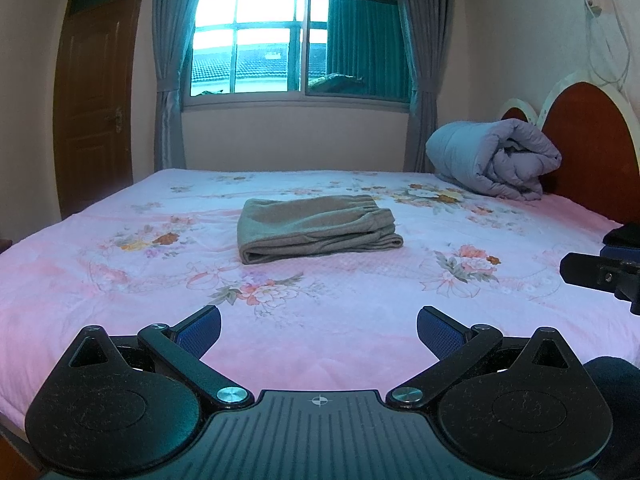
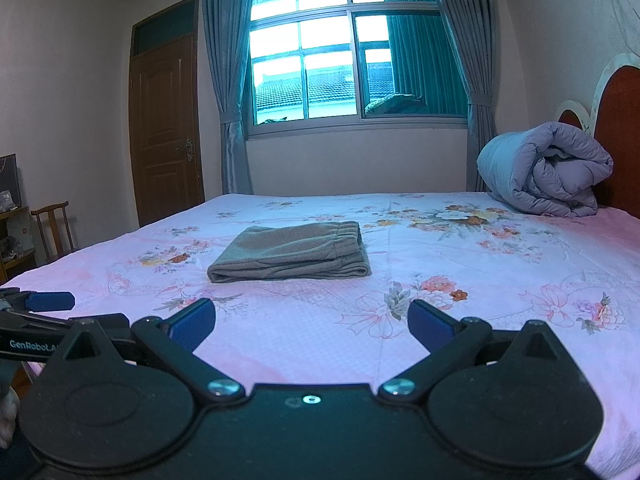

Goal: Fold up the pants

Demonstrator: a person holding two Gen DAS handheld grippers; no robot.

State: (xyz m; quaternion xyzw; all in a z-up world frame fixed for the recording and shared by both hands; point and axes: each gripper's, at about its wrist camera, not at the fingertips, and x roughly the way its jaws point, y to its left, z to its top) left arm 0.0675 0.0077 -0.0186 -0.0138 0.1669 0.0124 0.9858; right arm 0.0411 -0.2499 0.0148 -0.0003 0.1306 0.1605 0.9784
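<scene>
The grey-brown pants point(image 1: 316, 228) lie folded in a compact stack in the middle of the bed, waistband at the far right of the stack; they also show in the right wrist view point(image 2: 292, 251). My left gripper point(image 1: 319, 330) is open and empty, held above the near part of the bed, well short of the pants. My right gripper point(image 2: 312, 322) is open and empty too, at about the same distance from them. Part of the right gripper shows at the right edge of the left wrist view point(image 1: 600, 276), and the left gripper shows at the left edge of the right wrist view point(image 2: 48, 302).
The bed has a pink floral sheet point(image 1: 360, 312). A rolled grey-blue quilt point(image 1: 496, 156) lies at the head by the red headboard point(image 1: 592, 140). Behind are a window with curtains point(image 1: 296, 36) and a brown door point(image 1: 94, 104). A wooden chair point(image 2: 54, 228) stands at the left.
</scene>
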